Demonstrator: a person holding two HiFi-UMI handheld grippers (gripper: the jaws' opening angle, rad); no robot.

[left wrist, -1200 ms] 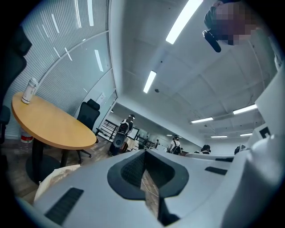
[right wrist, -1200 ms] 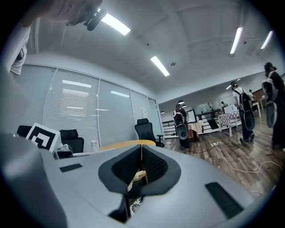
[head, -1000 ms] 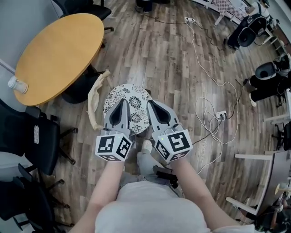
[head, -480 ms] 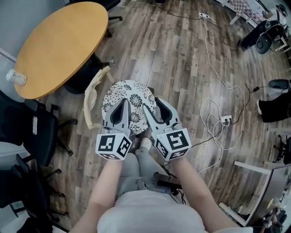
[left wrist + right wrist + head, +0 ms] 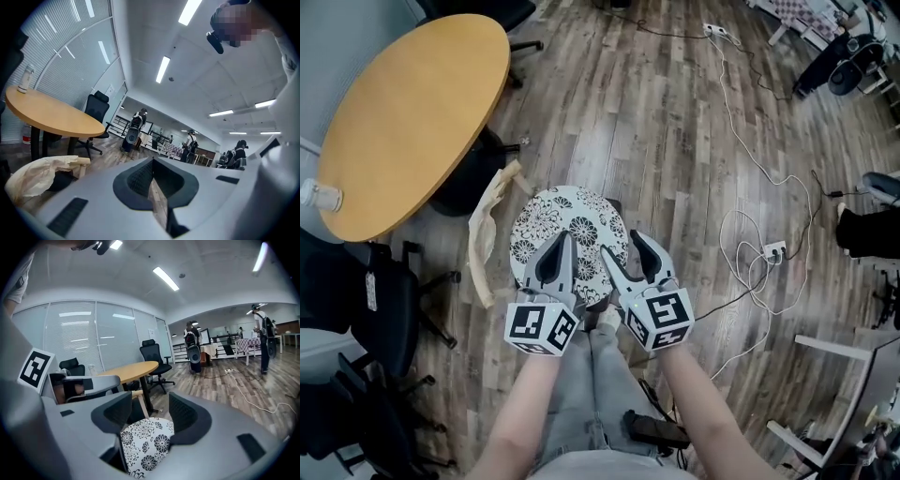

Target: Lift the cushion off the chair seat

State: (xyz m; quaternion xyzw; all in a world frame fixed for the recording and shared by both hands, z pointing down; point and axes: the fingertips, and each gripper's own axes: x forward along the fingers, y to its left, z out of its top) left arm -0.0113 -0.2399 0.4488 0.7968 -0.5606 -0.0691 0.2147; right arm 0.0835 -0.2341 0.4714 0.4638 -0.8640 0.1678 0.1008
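A round cushion (image 5: pixel 567 230) with a black-and-white flower print lies on a chair seat that it almost wholly hides. Both grippers hover over its near edge in the head view. My left gripper (image 5: pixel 562 246) points across the cushion with its jaws together and nothing between them; in the left gripper view its tips (image 5: pixel 152 164) meet. My right gripper (image 5: pixel 622 246) is beside it, its jaws opening into a wide V. In the right gripper view the cushion (image 5: pixel 145 446) shows between and below the jaws of the right gripper (image 5: pixel 147 416), untouched by the pads.
A round wooden table (image 5: pixel 412 112) with a bottle (image 5: pixel 319 195) stands to the left. A cream bag (image 5: pixel 487 225) lies on the floor beside the chair. Black office chairs (image 5: pixel 356 300) crowd the left edge. Cables and a power strip (image 5: pixel 773 251) trail across the floor at right.
Both grippers have sunk towards the cushion. The right gripper's jaws, shut a second ago, have spread wide. The left gripper's jaws stayed together.
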